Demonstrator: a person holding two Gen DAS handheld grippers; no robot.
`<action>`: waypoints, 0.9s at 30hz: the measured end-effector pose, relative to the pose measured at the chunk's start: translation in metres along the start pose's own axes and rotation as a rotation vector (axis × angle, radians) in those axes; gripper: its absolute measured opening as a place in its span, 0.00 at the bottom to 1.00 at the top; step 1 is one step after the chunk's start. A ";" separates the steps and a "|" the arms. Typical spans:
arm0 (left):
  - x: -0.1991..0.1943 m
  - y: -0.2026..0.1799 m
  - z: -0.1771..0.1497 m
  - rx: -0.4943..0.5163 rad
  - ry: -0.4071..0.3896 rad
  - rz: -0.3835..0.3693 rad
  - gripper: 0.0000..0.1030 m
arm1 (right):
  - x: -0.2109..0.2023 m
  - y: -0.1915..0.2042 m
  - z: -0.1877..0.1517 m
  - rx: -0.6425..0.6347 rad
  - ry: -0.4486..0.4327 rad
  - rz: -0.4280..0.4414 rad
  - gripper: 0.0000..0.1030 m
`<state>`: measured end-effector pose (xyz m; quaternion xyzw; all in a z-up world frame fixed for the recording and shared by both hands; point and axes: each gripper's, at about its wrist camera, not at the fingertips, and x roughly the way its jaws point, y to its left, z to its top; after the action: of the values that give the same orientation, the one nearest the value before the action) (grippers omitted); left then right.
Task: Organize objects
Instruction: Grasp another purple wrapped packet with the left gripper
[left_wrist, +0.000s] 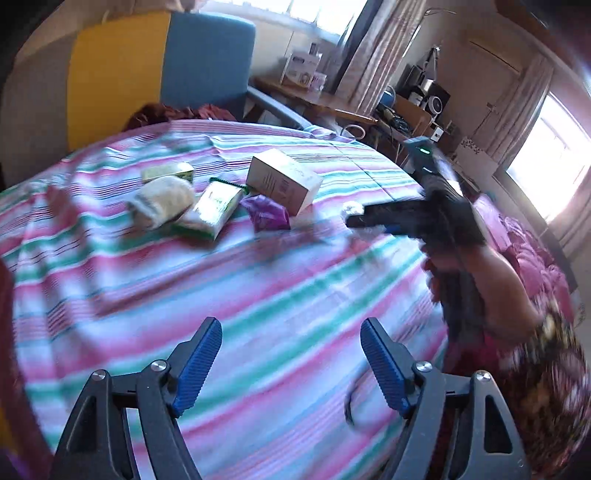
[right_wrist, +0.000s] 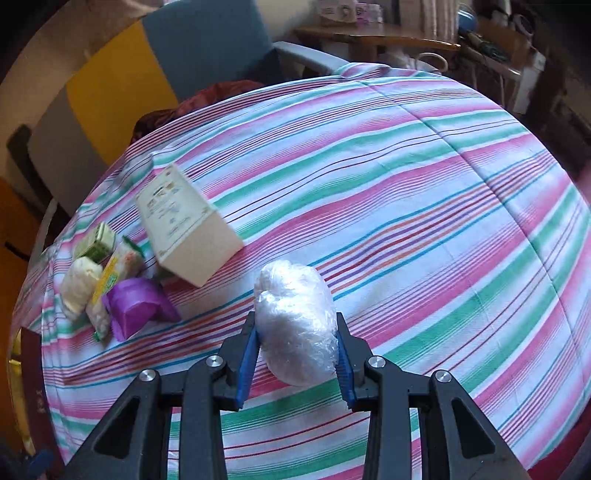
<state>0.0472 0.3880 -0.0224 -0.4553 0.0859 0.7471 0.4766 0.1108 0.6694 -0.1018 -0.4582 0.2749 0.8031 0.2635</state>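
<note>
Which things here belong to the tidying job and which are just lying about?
Job:
- clear plastic bundle, gripped in the right tongs
- cream box
- purple packet
- green-and-white packs
- white roll

Lying about:
- blue-and-yellow chair
- cluttered desk
- curtains

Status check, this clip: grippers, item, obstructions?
Right gripper shut on clear plastic bundle. Left gripper open, empty. Item pile off left, path unobstructed.

Bedsheet (right_wrist: 406, 184): box (right_wrist: 188, 236) at 10 o'clock from the plastic bundle (right_wrist: 295, 321); pouch (right_wrist: 140, 306) at 9 o'clock; packets (right_wrist: 110, 284) and roll (right_wrist: 79, 284) just beyond the pouch. Chair (right_wrist: 207, 48) behind, 11 o'clock.
</note>
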 end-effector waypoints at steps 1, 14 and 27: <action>0.014 0.001 0.013 -0.002 0.016 0.019 0.77 | -0.002 -0.001 0.001 0.004 -0.009 0.004 0.37; 0.122 -0.012 0.101 0.179 0.041 0.219 0.76 | -0.004 -0.006 0.010 0.039 -0.031 0.024 0.37; 0.119 -0.013 0.052 0.221 0.004 0.176 0.51 | -0.005 -0.006 0.009 0.046 -0.032 0.050 0.37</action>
<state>0.0113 0.4994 -0.0795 -0.3923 0.2084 0.7710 0.4563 0.1114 0.6790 -0.0943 -0.4322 0.3002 0.8103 0.2580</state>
